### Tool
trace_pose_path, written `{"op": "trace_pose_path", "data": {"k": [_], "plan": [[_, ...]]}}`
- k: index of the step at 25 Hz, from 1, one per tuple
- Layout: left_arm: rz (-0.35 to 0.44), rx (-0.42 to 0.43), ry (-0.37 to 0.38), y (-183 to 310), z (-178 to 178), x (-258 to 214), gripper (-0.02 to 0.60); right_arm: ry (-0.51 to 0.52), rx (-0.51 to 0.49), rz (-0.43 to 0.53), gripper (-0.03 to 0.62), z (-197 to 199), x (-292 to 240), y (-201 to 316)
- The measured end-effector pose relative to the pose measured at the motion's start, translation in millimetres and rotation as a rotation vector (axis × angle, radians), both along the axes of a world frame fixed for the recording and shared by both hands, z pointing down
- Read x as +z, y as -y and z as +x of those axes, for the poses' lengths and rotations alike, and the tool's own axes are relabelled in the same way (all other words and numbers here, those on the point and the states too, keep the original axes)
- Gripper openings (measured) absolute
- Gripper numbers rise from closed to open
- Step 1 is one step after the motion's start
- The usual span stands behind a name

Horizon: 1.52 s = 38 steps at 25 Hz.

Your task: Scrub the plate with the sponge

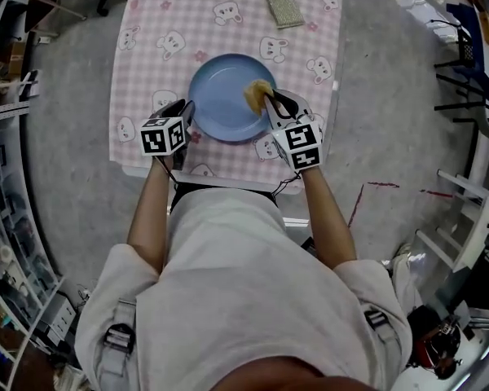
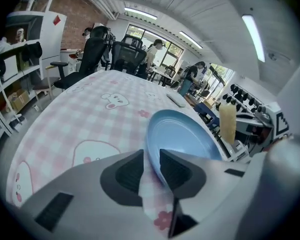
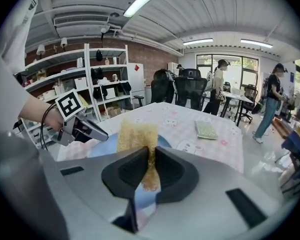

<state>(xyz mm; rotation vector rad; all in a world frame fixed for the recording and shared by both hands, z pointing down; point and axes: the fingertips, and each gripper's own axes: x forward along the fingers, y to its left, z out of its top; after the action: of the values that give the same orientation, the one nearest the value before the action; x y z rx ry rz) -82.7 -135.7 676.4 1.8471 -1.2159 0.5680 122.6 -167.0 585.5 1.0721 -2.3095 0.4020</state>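
A light blue plate [image 1: 226, 98] lies on the pink checked tablecloth [image 1: 155, 23], near the table's front edge. My left gripper [image 1: 182, 114] is shut on the plate's left rim [image 2: 155, 154]. A yellow sponge [image 1: 257, 93] rests over the right part of the plate, and my right gripper [image 1: 270, 98] is shut on it. In the right gripper view the sponge [image 3: 136, 136] stands up between the jaws, with the plate [image 3: 102, 149] below and the left gripper [image 3: 82, 129] at the left.
A green scouring pad [image 1: 284, 9] lies at the table's far right, also seen as the pad [image 3: 206, 129]. Office chairs [image 3: 182, 91] and people [image 3: 220, 86] stand beyond the table. Shelves [image 1: 4, 177] line the left side of the room.
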Motion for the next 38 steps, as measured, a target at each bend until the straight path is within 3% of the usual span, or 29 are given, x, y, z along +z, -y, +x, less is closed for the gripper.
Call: {"op": "trace_pose_path", "data": {"k": [10,18,24,33,38], "plan": [[-0.056,0.069,-0.116,9,24,23,0.11,-0.08,0.001,-0.06,0.044,-10,28,2],[-0.09,0.006,-0.156,16,17,26,0.057,-0.185,-0.015,-0.049,0.044,-17,36,17],[-0.023,0.067,-0.09,22,23,5,0.052,-0.157,0.01,-0.053,0.045,-22,37,33],[0.104,0.205,0.01,45,41,-28,0.044,-0.258,0.017,-0.037,0.046,-17,55,52],[0.126,0.239,0.028,41,47,-36,0.035,-0.322,0.012,-0.031,0.046,-11,60,50]]}}
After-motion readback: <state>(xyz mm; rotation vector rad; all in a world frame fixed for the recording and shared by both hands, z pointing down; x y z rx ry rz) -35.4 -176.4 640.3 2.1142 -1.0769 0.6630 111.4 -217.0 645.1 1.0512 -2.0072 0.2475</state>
